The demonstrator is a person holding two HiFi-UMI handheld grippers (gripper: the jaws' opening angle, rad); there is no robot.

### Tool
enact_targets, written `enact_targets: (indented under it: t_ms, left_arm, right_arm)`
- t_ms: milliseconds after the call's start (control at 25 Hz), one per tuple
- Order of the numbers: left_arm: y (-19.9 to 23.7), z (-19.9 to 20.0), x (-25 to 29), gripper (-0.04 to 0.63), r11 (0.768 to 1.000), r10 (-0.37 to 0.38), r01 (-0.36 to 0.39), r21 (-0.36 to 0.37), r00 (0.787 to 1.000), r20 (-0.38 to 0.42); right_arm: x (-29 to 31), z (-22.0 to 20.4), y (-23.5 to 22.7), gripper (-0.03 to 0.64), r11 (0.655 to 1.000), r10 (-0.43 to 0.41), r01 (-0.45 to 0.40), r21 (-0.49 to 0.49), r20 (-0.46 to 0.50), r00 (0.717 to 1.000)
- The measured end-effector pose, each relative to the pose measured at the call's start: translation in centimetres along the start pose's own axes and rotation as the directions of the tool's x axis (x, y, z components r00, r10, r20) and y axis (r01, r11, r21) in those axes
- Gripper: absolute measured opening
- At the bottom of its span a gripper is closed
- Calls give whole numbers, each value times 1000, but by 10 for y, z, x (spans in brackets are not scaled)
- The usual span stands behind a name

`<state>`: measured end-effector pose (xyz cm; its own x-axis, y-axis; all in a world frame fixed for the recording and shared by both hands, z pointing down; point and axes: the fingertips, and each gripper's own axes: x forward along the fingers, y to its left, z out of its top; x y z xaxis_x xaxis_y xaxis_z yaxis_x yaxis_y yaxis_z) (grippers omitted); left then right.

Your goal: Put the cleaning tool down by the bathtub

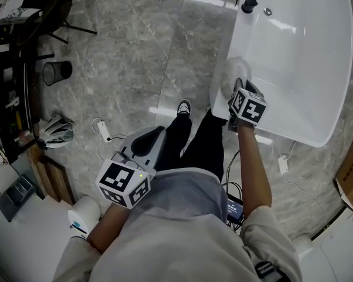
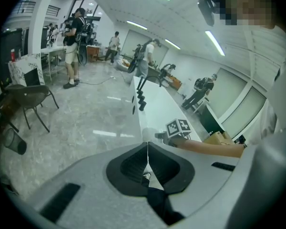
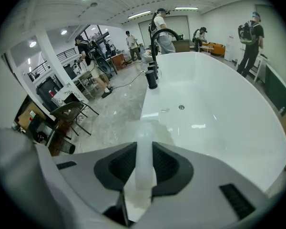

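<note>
Tub-side drop-off is the step we're on, so here's a few notes on doing it cleanly. Our right gripper (image 3: 144,151) is clamped on the pale, see-through handle of the cleaning tool (image 1: 231,74). The tool's soft whitish head sits at the near left rim of the bathtub (image 1: 317,51), either touching it or just above it, we can't tell which from overhead. Our left gripper (image 2: 148,149) has its jaws pressed together with nothing in them. It's down low on the left, well apart from the tub, so it's not really part of this.

The job says by the tub, not in it, so we'd guess the landing spot is the grey marble floor (image 1: 135,51) just left of the tub wall. That's also right where our shoe (image 1: 184,106) is, so we'd pick a patch a bit farther along instead of dropping it on our toes.

How we'd do it:
- swing the head clear of the rim first, then go down
- stay clamped until the head is actually resting on the floor, since that handle looks thin and slick and could swivel in a loose grip
- lay it flat or lean it on the tub wall before letting go
- spread the jaws, then back out along the line of the handle so we don't knock it over
</note>
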<state>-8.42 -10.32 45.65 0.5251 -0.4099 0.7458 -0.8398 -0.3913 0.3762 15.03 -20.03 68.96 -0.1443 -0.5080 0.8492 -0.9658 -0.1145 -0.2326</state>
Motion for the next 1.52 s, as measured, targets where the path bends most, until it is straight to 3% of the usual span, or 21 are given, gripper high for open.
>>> enact_targets:
  t_ms: [600, 840, 1520]
  left_arm:
    - [-6, -2, 0, 9, 999, -42, 42, -7, 999, -9]
    - [-12, -4, 0, 9, 997, -64, 65, 33, 998, -21]
    - [-13, -3, -3, 9, 997, -78, 78, -7, 997, 4]
  right_arm:
    - [12, -9, 6, 84, 1000, 2, -1, -18, 4, 1000]
    - [12, -12, 12, 87, 999, 20, -21, -34, -13, 1000]
    - [0, -13, 9, 98, 999, -5, 4, -33, -13, 1000]
